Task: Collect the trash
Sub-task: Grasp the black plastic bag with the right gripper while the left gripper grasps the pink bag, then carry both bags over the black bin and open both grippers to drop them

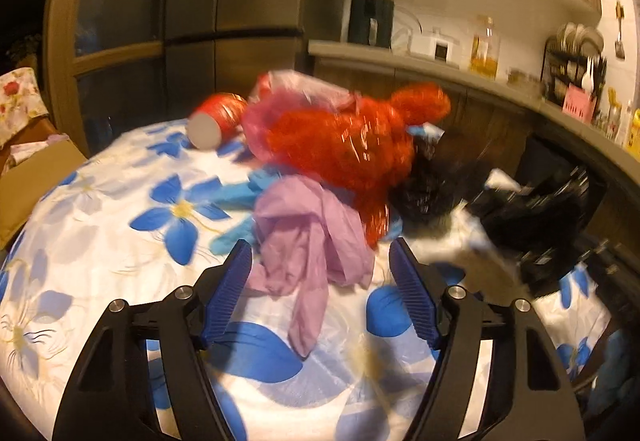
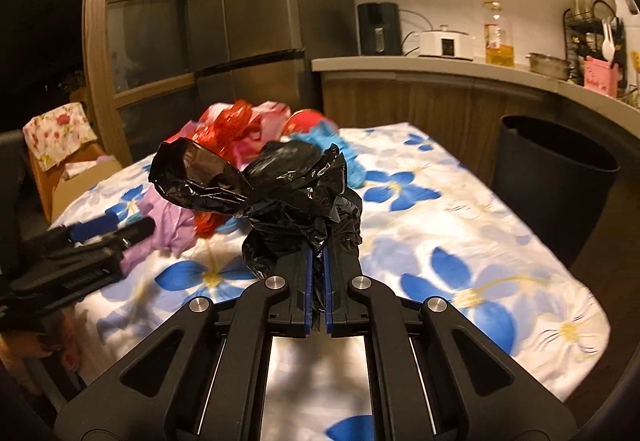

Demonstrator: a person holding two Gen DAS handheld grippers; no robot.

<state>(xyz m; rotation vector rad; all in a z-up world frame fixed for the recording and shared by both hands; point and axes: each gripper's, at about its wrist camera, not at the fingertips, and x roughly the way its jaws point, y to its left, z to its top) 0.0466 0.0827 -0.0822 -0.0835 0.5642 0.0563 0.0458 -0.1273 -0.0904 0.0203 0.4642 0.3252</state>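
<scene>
Right gripper (image 2: 319,273): jaws clenched on the crumpled black plastic bag (image 2: 280,193), held above the table.
Left gripper (image 1: 320,281): jaws released, set either side of the purple bag (image 1: 308,237), not pressing it.
Trash pile: red bag (image 1: 348,149), blue bag (image 1: 232,209) and a red cup (image 1: 218,119) on its side, bunched together.
Table (image 2: 460,241): covered by a white cloth with blue flowers.
Bin (image 2: 556,185): dark, just beside the table's right edge.

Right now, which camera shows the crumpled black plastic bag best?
The right wrist view: the crumpled black plastic bag fills the centre, sharp, clamped in the right gripper. The left wrist view shows it only blurred, at the side.
</scene>
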